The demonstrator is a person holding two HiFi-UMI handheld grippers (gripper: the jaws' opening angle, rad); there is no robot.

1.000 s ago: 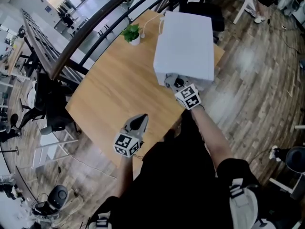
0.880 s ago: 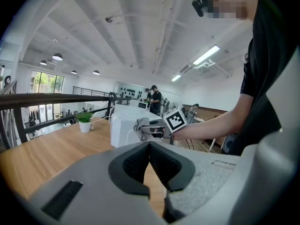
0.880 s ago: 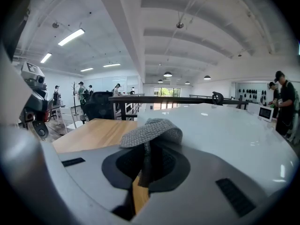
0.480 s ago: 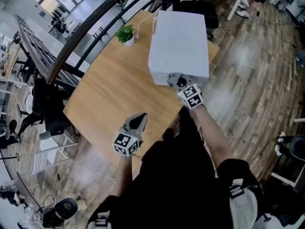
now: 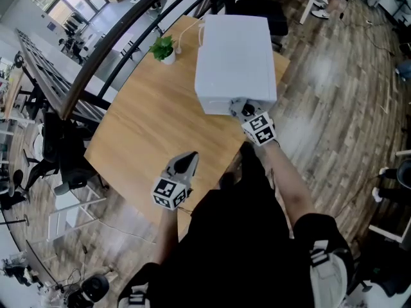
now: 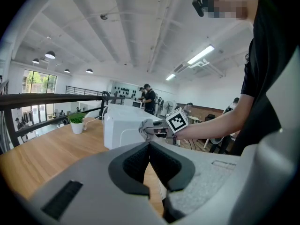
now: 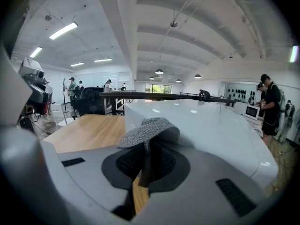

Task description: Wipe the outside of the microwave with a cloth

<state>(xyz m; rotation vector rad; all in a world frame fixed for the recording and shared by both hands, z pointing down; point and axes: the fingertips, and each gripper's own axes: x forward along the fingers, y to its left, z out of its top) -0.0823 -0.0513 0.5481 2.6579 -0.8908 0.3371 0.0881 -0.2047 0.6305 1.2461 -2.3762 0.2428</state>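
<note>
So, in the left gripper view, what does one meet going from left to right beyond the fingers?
A potted plant → microwave → cloth → right gripper → forearm.

Plain white boxy microwave (image 5: 234,50) sitting upright on the wooden table (image 5: 151,130). The cloth (image 7: 150,129) is grey and knit-textured, folded into a loop, pinched in the right gripper (image 7: 149,148), right up at the microwave's near edge.

The left tool (image 6: 149,145), jaws together, before white microwave (image 6: 124,130) on table (image 6: 42,153).
</note>
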